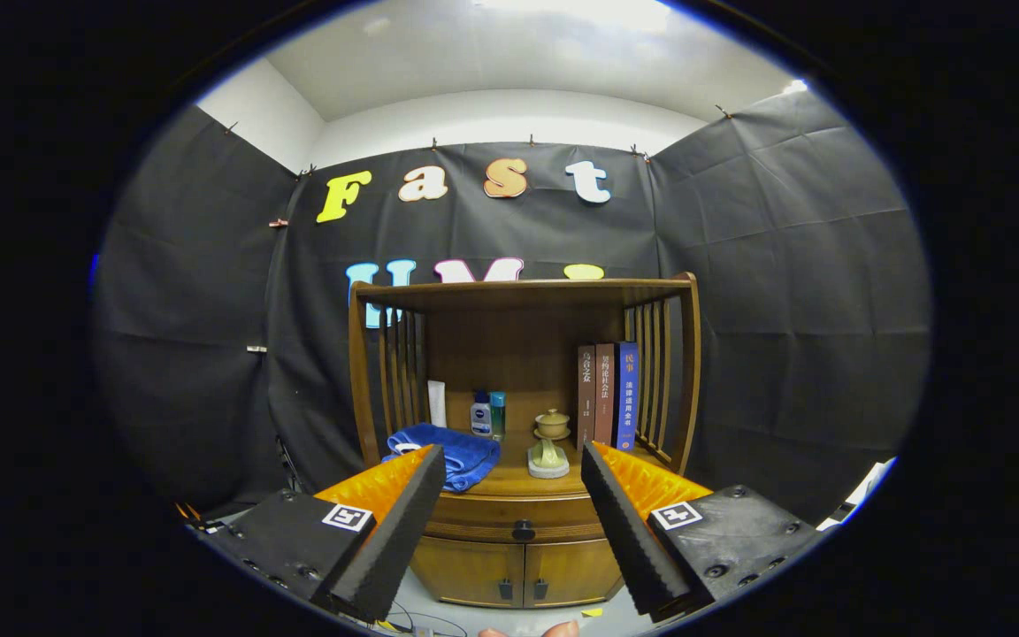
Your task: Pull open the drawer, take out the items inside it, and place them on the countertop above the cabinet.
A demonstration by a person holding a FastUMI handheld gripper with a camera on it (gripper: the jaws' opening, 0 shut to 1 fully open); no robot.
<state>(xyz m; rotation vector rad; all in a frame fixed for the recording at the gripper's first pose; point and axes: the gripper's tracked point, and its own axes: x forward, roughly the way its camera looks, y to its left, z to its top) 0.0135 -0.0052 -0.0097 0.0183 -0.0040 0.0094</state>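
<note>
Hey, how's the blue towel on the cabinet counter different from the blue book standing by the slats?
The blue towel lies folded flat at the counter's left front; the blue book stands upright at the right. The towel looks soft and rumpled; the book is rigid with a printed spine. Both are blue, beyond the open gripper.

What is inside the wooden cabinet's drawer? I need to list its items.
Cannot be seen: the curved wooden drawer with its dark knob is closed, hiding its contents. The open gripper hovers before it.

Camera rides the tool (509,495), facing the wooden cabinet (518,531) head-on from well back; slightly above countertop (518,482) level.
</note>
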